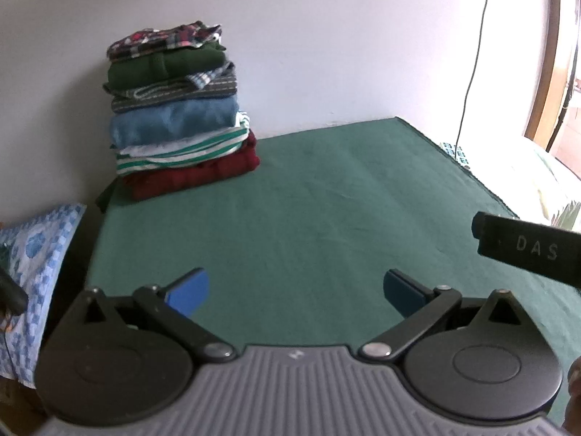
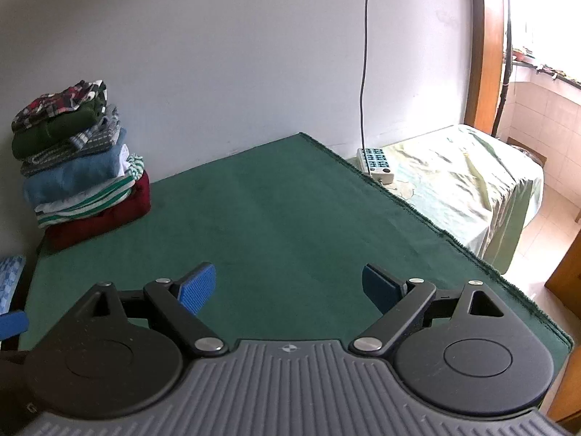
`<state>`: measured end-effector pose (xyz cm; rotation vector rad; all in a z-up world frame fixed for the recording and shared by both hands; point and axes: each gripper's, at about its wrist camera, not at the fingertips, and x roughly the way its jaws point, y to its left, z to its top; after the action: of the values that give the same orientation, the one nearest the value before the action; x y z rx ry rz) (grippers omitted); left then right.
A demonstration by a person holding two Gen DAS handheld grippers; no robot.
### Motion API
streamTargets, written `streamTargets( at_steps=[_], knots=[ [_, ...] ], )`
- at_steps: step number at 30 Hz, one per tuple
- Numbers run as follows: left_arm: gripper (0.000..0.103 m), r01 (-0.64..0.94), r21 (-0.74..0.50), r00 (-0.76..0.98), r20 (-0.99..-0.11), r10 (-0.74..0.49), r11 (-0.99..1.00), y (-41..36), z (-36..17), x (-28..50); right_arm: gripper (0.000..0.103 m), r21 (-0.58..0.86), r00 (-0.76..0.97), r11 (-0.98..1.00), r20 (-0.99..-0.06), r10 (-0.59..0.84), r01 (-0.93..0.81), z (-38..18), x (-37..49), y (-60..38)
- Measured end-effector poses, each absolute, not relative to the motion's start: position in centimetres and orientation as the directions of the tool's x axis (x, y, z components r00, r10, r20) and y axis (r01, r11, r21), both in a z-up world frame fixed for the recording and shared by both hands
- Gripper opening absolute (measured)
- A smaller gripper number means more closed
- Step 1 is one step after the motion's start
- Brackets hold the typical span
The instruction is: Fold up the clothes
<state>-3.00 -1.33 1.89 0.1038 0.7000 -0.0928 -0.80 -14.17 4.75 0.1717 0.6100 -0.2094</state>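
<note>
Over the green cloth [image 1: 308,200], both claws [image 1: 296,290] [image 2: 289,287] hover spread.

**Right wrist view: gripper spread above green mat, clothes stacked at far corner**

The right gripper [image 2: 289,285] occupies the 6 o'clock area, its two blue pads [image 2: 198,287] spread wide with nothing between them. Beneath and ahead lies a green mat [image 2: 283,210], bare across its middle. At 9 o'clock a pile of folded clothes [image 2: 81,170] sits on the mat's far corner against the white wall [image 2: 236,54]; the bottom garment is dark red, then a green-and-white striped one, a blue one, and a plaid one on top. At 2 o'clock, a power strip [image 2: 376,163] rests on a pale cloth-covered surface [image 2: 464,178], with a black cable [image 2: 364,72] running up the wall. A blue tip [image 2: 12,321] shows at the 8 o'clock edge.
</note>
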Motion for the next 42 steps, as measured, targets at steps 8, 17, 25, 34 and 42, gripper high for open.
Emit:
streamTargets(
  at_steps=[8, 17, 25, 34, 42],
  knots=[
    [0.103, 0.130, 0.075, 0.755, -0.654, -0.050, 0.989, -1.4, 1.8, -2.7, 0.090, 0.095, 0.804, 0.972, -0.582, -0.121, 0.215, 4.6, -0.4, -13.9],
    [0.103, 0.076, 0.074, 0.744, -0.668, -0.007, 0.994, 0.0, 1.4, -2.3, 0.090, 0.096, 0.810, 0.980, -0.581, -0.087, 0.174, 4.5, 0.2, -13.3],
    [0.103, 0.027, 0.067, 0.732, -0.681, 0.026, 0.997, 1.5, 1.1, -1.6, 0.090, 0.080, 0.811, 0.991, -0.583, -0.041, 0.107, 4.3, 0.7, -12.0],
    [0.103, -0.043, 0.052, 0.721, -0.689, 0.067, 0.998, 3.4, 0.7, -1.5, 0.090, 0.077, 0.804, 0.996, -0.595, 0.015, 0.039, 4.2, 1.2, -10.6],
    [0.102, -0.103, 0.050, 0.718, -0.688, 0.109, 0.993, 4.8, 0.6, -1.7, 0.090, 0.066, 0.797, 0.998, -0.602, 0.057, -0.021, 4.2, 1.7, -9.2]
  ],
)
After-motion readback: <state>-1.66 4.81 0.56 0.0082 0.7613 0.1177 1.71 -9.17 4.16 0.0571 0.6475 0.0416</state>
